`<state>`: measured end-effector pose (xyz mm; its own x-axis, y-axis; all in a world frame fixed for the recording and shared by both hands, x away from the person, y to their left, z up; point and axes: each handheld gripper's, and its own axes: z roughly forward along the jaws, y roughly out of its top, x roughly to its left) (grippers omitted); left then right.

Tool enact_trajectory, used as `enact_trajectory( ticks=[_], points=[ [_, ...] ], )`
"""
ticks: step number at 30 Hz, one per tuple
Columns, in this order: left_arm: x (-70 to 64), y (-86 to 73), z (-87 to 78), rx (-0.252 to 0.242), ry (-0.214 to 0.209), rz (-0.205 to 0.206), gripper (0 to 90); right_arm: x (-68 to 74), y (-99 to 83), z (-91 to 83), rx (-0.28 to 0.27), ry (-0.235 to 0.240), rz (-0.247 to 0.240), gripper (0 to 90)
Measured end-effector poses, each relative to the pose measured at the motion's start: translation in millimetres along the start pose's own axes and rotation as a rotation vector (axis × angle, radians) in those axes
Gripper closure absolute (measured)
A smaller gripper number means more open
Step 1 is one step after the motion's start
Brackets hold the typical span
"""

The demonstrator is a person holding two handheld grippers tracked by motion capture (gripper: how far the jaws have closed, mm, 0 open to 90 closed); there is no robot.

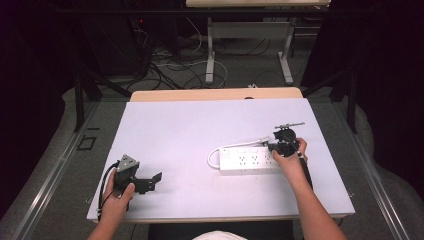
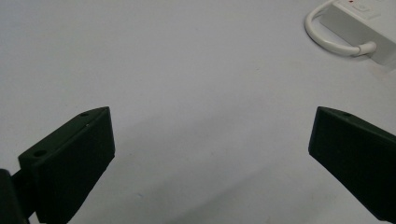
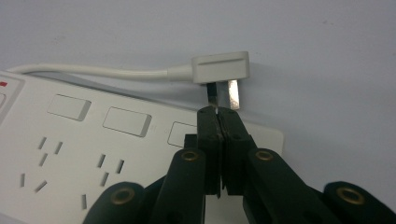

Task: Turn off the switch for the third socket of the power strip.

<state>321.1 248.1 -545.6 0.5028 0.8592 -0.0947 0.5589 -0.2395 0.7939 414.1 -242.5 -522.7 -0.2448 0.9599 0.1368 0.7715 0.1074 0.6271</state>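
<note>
Meanwhile right tongs [image 3: 219,112] pinch a plug [image 3: 221,66] prong above the power strip [image 3: 93,140]; left tongs [image 2: 210,154] gape empty.

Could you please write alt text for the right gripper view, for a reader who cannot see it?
The right tool, jaws shut together, has its tip at the metal prongs of a white plug. Below lies a white power strip on a pale table, the plug's cable running left.

Left gripper [image 1: 156,178] hovered low over the white table [image 1: 175,130], jaws apart, while the right gripper [image 1: 276,146] sat at the power strip's [image 1: 247,160] far end.
</note>
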Motion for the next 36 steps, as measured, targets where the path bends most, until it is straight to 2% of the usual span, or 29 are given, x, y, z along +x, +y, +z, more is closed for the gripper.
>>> enact_trajectory(
  ticks=[5,12,18,24,26,36],
  points=[
    [-0.4,-0.2,0.4,0.001,-0.002,-0.008,0.4,1.7,-1.2,2.4,0.001,-0.024,-0.02,90.0],
    [-0.3,-0.2,0.4,0.001,-0.002,-0.008,0.4,1.5,-1.5,2.4,-0.002,-0.022,-0.009,90.0],
    [-0.4,-0.2,0.3,0.001,-0.002,-0.008,0.4,0.4,-1.9,2.1,-0.006,-0.016,-0.024,90.0],
    [-0.3,-0.3,0.3,0.0,-0.003,-0.009,0.4,-0.7,-1.6,2.0,-0.004,-0.002,-0.01,86.0],
    [0.6,0.2,-0.8,0.014,-0.016,-0.006,0.4,-1.6,-1.4,1.9,-0.001,0.004,-0.02,84.1],
    [1.2,0.3,-0.2,0.015,-0.013,-0.01,0.4,-1.5,0.5,1.1,-0.016,0.012,-0.028,72.1]
  ],
)
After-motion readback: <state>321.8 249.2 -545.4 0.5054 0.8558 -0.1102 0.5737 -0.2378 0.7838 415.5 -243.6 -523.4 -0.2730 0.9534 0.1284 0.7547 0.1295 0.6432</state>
